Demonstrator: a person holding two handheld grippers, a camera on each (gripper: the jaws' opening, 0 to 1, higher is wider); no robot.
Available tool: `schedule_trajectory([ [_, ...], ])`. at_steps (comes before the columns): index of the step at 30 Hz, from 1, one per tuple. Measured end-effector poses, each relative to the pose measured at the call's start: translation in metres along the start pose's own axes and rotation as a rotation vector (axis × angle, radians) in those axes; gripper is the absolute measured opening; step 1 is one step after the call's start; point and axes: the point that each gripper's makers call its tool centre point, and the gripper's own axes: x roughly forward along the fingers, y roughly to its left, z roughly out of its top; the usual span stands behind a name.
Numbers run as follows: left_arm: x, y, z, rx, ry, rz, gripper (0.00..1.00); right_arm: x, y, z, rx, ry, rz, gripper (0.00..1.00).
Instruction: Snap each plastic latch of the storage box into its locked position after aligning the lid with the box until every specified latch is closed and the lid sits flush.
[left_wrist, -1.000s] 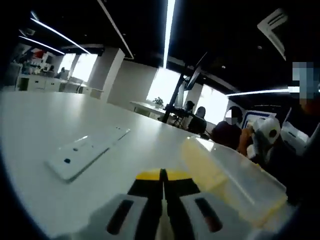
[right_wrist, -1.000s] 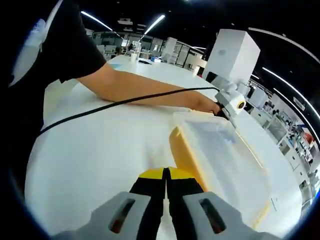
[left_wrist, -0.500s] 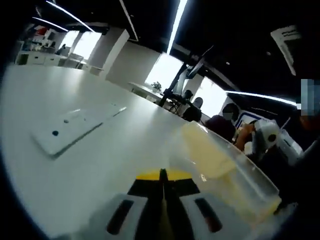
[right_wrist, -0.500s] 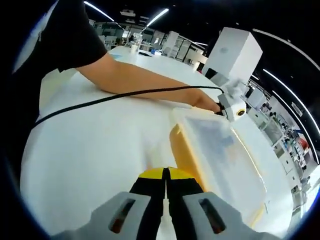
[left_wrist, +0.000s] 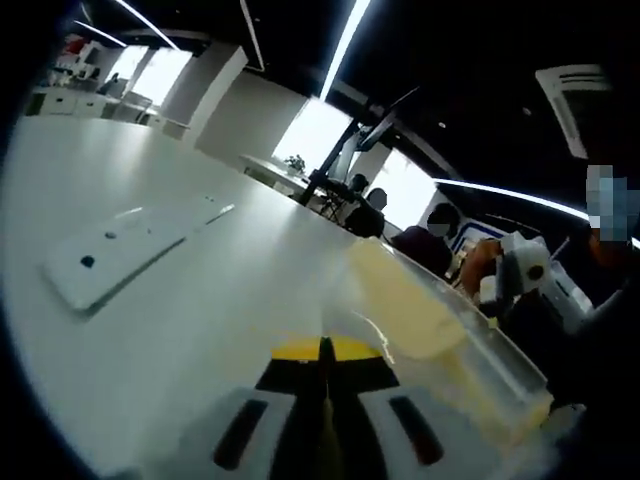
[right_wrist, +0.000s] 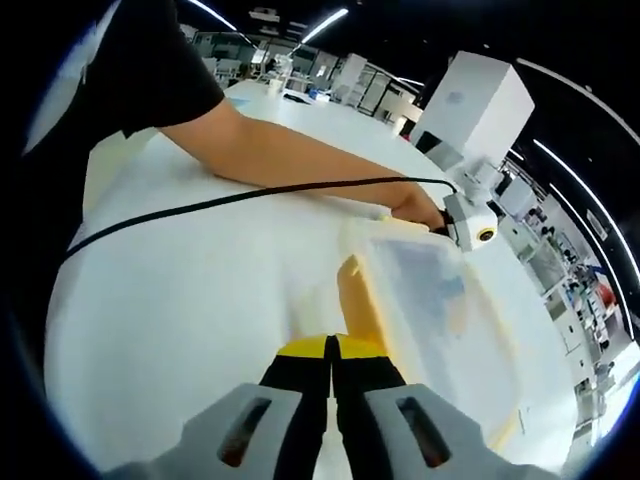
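Setting: open-plan office with ceiling light strips; the work surface is a broad white table (left_wrist: 200, 300).

Left gripper view, gripper: the left gripper (left_wrist: 325, 352) has its yellow-tipped jaws pressed together, holding nothing.
Left gripper view, box: the translucent storage box (left_wrist: 440, 350) lies on the table just right of the jaw tips, with its pale yellow latch (left_wrist: 395, 305) on the near end face.
Left gripper view, other items: a flat white panel (left_wrist: 120, 255) lies on the table, well apart to the left. Seated people appear in the background.

Right gripper view, gripper: the right gripper (right_wrist: 330, 350) also has its jaws closed together with nothing between them.
Right gripper view, box: the lid (right_wrist: 440, 300) covers the box and looks roughly aligned; a yellow latch (right_wrist: 362, 310) on the near end sits just beyond the jaw tips, and whether they touch cannot be told.
Right gripper view, far end: the person's arm (right_wrist: 300, 165) reaches across the table, trailing a black cable (right_wrist: 230, 200); the hand holds the other gripper at the box's far end.

Step in hand (judgement): one gripper addresses each end latch; lock state cannot be told.
Next move (judgement): press each closed tip squarely against its latch flap until it seats, keeping the lid from shifting.
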Motion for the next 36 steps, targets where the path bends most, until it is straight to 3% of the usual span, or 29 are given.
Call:
schedule_trajectory([
  [10,0.0,-0.002,0.0,0.013,-0.001,-0.008,0.0,0.004,-0.002,-0.004,0.002,0.048,-0.033,0.0],
  [23,0.001,0.0,-0.003,0.045,0.018,-0.006,0.0,0.012,-0.003,-0.012,-0.093,0.115,-0.096,0.0],
  [24,0.002,0.0,-0.003,0.046,0.018,-0.004,0.0,0.013,-0.003,-0.014,-0.116,0.126,-0.099,0.0],
  [25,0.002,0.001,-0.003,0.046,0.02,-0.003,0.0,0.009,-0.011,-0.02,-0.163,0.171,-0.148,0.0],
  [27,0.002,-0.001,-0.005,0.056,0.02,-0.002,0.0,0.014,-0.004,-0.018,-0.127,0.139,-0.105,0.0],
  [36,0.003,0.003,-0.005,0.057,0.014,0.011,0.0,0.016,0.001,-0.019,-0.107,0.125,-0.093,0.0],
])
